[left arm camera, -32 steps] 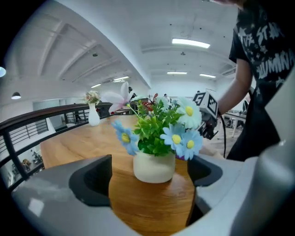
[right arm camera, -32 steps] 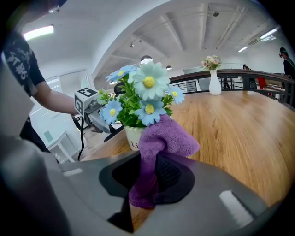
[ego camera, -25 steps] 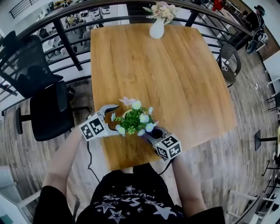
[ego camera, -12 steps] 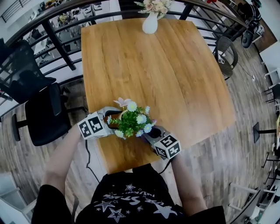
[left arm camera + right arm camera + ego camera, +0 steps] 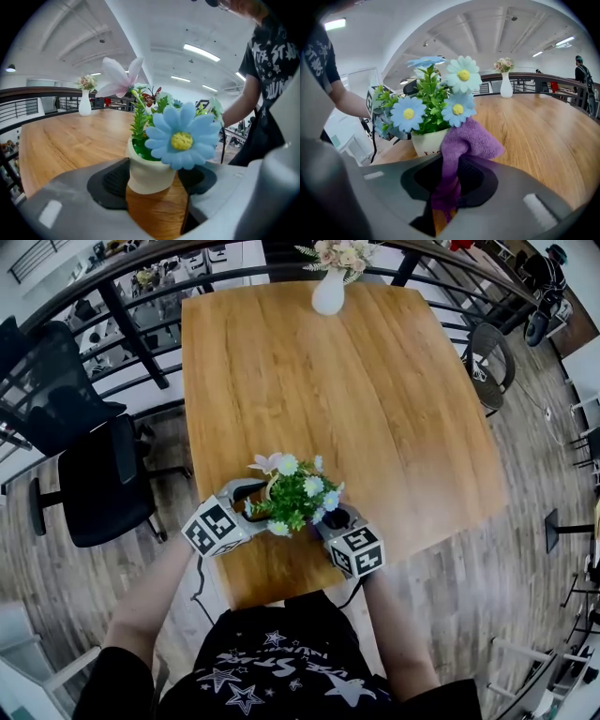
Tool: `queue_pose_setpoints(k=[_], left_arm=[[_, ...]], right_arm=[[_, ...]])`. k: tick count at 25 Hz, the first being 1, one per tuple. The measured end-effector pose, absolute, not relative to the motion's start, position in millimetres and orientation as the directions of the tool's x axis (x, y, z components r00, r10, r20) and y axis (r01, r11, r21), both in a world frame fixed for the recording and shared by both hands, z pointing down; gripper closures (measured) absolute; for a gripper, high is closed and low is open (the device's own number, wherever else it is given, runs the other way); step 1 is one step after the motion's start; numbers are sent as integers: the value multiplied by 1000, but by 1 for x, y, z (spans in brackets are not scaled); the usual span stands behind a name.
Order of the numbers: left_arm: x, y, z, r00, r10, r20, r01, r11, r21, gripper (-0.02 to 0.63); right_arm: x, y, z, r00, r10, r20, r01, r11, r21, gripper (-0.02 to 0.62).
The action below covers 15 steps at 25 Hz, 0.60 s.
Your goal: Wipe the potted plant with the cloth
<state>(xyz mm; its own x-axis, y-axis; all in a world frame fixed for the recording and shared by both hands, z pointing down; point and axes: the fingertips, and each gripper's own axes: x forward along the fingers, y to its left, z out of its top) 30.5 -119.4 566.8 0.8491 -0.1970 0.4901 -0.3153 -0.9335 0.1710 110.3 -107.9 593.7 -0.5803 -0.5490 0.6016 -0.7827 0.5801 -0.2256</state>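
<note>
Standing on wooden table [image 5: 375, 409]: potted plant [image 5: 295, 493]; railing [image 5: 131, 334] beyond.

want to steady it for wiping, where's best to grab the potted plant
Grip the cream pot by its round wall below the rim, from the side, one jaw on each flank. The flowers overhang the top and block a grasp from above. The left gripper, its jaws just closing, holds it so.
</note>
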Motion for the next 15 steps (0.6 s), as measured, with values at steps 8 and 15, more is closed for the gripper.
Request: queue_pose_setpoints(k=[8, 15], left_arm=[[36, -115, 568, 810, -337, 480, -461, -871, 168, 273], [41, -114, 568, 766, -428, 480, -560, -811, 170, 273]], right_arm=[[101, -95, 591, -591, -545, 595, -772, 595, -221, 512], [91, -82, 589, -604, -528, 597, -759, 610, -228, 512]])
